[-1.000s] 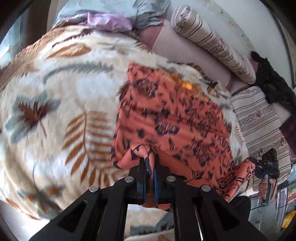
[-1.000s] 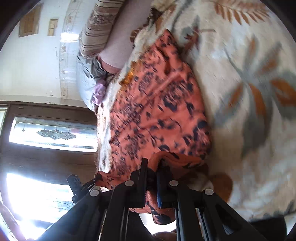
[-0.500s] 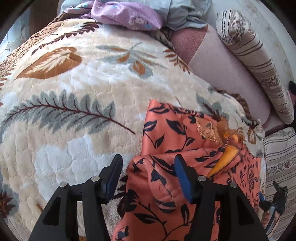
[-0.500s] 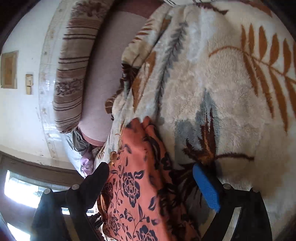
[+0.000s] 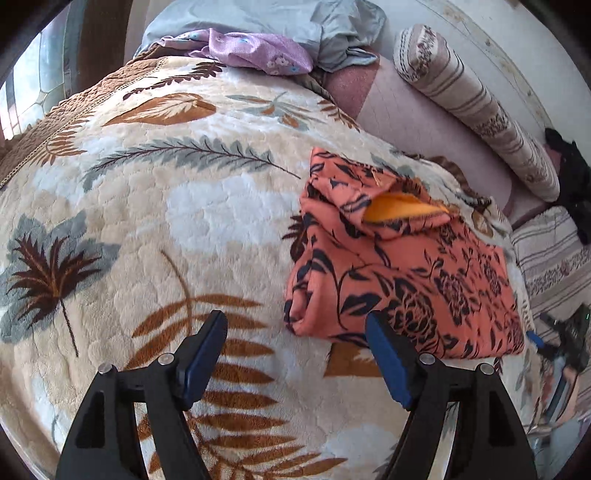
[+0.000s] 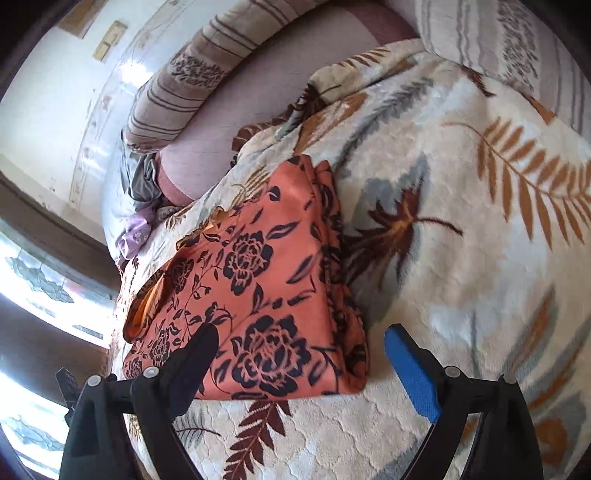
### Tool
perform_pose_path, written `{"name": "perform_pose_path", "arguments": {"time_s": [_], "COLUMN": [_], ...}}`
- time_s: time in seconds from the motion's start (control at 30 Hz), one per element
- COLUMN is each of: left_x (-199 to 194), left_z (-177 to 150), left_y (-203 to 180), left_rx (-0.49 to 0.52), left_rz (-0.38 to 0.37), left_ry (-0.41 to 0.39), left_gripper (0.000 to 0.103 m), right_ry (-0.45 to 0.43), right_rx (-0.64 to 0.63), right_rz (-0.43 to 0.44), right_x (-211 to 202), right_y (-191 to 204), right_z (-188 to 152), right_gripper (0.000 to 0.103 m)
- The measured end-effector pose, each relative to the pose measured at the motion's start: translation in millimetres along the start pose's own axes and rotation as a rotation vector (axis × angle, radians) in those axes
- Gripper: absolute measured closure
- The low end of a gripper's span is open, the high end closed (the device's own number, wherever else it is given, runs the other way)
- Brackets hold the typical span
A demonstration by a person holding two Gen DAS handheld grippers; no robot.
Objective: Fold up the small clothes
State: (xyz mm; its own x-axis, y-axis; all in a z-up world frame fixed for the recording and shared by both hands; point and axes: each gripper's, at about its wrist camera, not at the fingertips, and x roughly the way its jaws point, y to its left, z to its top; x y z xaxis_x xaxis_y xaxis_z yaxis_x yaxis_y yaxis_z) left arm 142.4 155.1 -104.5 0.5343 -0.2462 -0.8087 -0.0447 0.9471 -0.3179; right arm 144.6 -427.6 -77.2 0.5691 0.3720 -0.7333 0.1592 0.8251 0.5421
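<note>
An orange garment with a dark flower print (image 5: pixel 399 273) lies folded in a rough rectangle on the leaf-patterned fleece blanket (image 5: pixel 147 221). A yellow-orange lining (image 5: pixel 402 210) shows at its far fold. My left gripper (image 5: pixel 295 321) hovers just short of the garment's near left corner. Its jaws are opening, with only blanket between the pads. In the right wrist view the same garment (image 6: pixel 258 295) reaches between my right gripper's (image 6: pixel 303 330) fingers. That gripper stands open above the garment's near edge, and its pads do not press on the cloth.
A striped bolster (image 5: pixel 476 107) lies along the wall behind the blanket. A lilac cloth (image 5: pixel 251 51) and grey-blue bedding (image 5: pixel 295 22) are heaped at the far end. A black cloth (image 5: pixel 572 173) and a striped cushion (image 5: pixel 554 266) sit at the right.
Both grippers were shut on the garment's edge a second ago. They carried it over, opened and let go. Both have drawn back, and the garment now rests folded.
</note>
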Motion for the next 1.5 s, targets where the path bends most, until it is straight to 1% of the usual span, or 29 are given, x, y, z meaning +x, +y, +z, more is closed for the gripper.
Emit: {"name": "perform_pose_path", "arguments": {"time_s": [0.07,0.1,0.13,0.17,0.2,0.27,0.37,0.4,0.47,0.5,0.57,0.63,0.67,0.77,0.87,0.93,1.0,1.03,1.1,1.13,1.2,1.33,1.4,1.43,1.47,1.5], "left_x": [8.2,12.3,15.1,18.5,21.6,28.7,38.9,41.3,45.9,47.9,50.8,50.3,50.0,50.3,50.1,46.4,39.1,37.0,38.7,42.8,54.8,73.5,81.5,84.8,88.1,91.0], "left_z": [2.9,7.8,12.1,18.2,23.9,32.3,42.1,44.2,47.7,49.3,53.0,58.0,61.0,69.4,75.8,76.5,73.8,72.9,75.2,78.4,86.3,96.6,102.0,106.5,112.5,118.4], "left_y": [-2.5,-3.6,-3.4,-4.7,-5.7,-8.6,-13.9,-15.6,-17.6,-17.6,-16.2,-15.2,-15.8,-21.9,-30.3,-31.2,-30.6,-30.3,-30.4,-31.8,-39.5,-65.1,-73.9,-75.4,-74.7,-72.1], "left_rx": [0.016,0.015,0.012,0.006,0.0,-0.002,0.028,0.04,0.062,0.064,0.056,0.044,0.044,0.073,0.161,0.222,0.294,0.338,0.415,0.452,0.523,0.66,0.679,0.661,0.615,0.559], "left_rz": [0.01,0.007,0.006,0.005,-0.005,-0.012,-0.009,-0.006,-0.005,-0.005,-0.001,-0.007,-0.01,-0.021,0.006,0.007,0.009,0.029,0.102,0.126,0.139,0.145,0.13,0.112,0.092,0.073], "left_ry": [0.01,0.009,0.004,0.0,-0.005,-0.005,-0.003,-0.004,-0.002,0.001,0.004,-0.001,-0.005,-0.002,0.022,0.048,0.049,0.047,0.04,0.044,0.075,0.062,0.058,0.059,0.065,0.064], "left_gripper": [0.025,0.025,0.025,0.025,0.025,0.025,0.025,0.025,0.025,0.025,0.025,0.025,0.025,0.025,0.025,0.025,0.025,0.025,0.025,0.025,0.026,0.026,0.035,0.055,0.076,0.083], "right_ry": [-0.008,-0.007,0.004,0.021,0.032,0.061,0.062,0.057,0.078,0.09,0.089,0.068,0.057,0.049,0.049,0.059,0.059,0.06,0.058,0.058,0.058,0.062,0.061,0.06,0.059,0.059], "right_rx": [-0.05,-0.066,-0.079,-0.092,-0.1,-0.113,-0.118,-0.119,-0.117,-0.128,-0.158,-0.191,-0.21,-0.24,-0.228,-0.219,-0.221,-0.219,-0.217,-0.215,-0.211,-0.211,-0.209,-0.209,-0.209,-0.206], "right_rz": [-0.032,-0.047,-0.063,-0.082,-0.107,-0.155,-0.209,-0.217,-0.211,-0.213,-0.252,-0.289,-0.3,-0.325,-0.32,-0.314,-0.31,-0.306,-0.302,-0.302,-0.303,-0.31,-0.307,-0.305,-0.302,-0.299], "right_x": [11.9,19.5,28.5,38.8,49.7,71.0,88.0,90.6,97.6,102.7,102.7,96.8,93.1,88.4,87.4,89.0,90.6,91.2,91.5,91.8,92.7,95.0,95.6,95.4,95.2,94.9], "right_y": [10.6,14.2,16.6,18.4,19.3,19.3,14.3,13.1,10.5,12.2,18.6,27.8,32.3,37.9,33.2,29.1,27.2,26.5,25.6,25.4,25.1,24.9,24.7,25.0,25.0,24.6], "right_z": [20.8,31.2,40.4,48.7,55.9,66.5,75.5,77.3,78.1,78.5,76.9,75.8,75.5,74.8,76.3,76.0,75.6,75.2,74.7,74.6,74.6,74.9,75.6,75.7,76.2,76.6], "right_gripper": [0.011,0.014,0.018,0.028,0.034,0.034,0.034,0.034,0.034,0.042,0.073,0.089,0.091,0.092,0.092,0.092,0.092,0.092,0.092,0.092,0.092,0.092,0.092,0.092,0.092,0.092]}}
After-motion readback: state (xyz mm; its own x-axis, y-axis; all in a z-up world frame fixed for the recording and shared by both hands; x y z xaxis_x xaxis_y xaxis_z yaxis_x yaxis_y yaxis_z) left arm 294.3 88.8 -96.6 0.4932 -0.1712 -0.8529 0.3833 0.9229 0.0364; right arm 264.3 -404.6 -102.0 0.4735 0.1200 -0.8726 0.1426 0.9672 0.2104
